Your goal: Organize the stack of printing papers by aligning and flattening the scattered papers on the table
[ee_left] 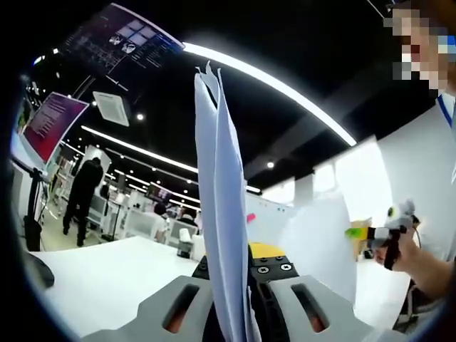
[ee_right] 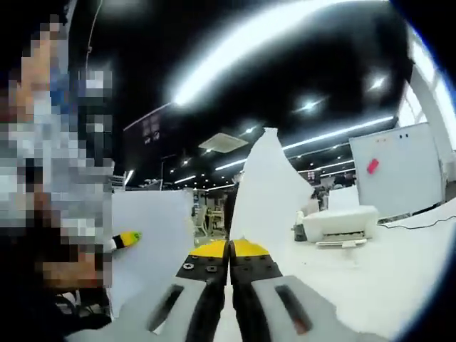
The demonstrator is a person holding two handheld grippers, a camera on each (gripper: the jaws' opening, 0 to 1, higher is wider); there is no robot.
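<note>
In the left gripper view, a thin stack of white printing papers (ee_left: 217, 199) stands edge-on and upright between my jaws. My left gripper (ee_left: 242, 265) is shut on its lower edge. To the right, a hand holds my right gripper (ee_left: 381, 231) against another white sheet (ee_left: 320, 242). In the right gripper view, my right gripper (ee_right: 229, 251) is shut, yellow tips together, and a white sheet (ee_right: 267, 192) rises from between them. At the left, a broad white sheet (ee_right: 149, 235) stands with the left gripper's yellow tip (ee_right: 127, 239) on its edge.
A white table (ee_left: 107, 278) lies below and to the left. A white printer (ee_right: 342, 224) sits on the table (ee_right: 399, 271), with a whiteboard (ee_right: 399, 171) behind it. A person in black (ee_left: 84, 192) stands far off. The person holding the grippers (ee_left: 427, 214) is close at the right.
</note>
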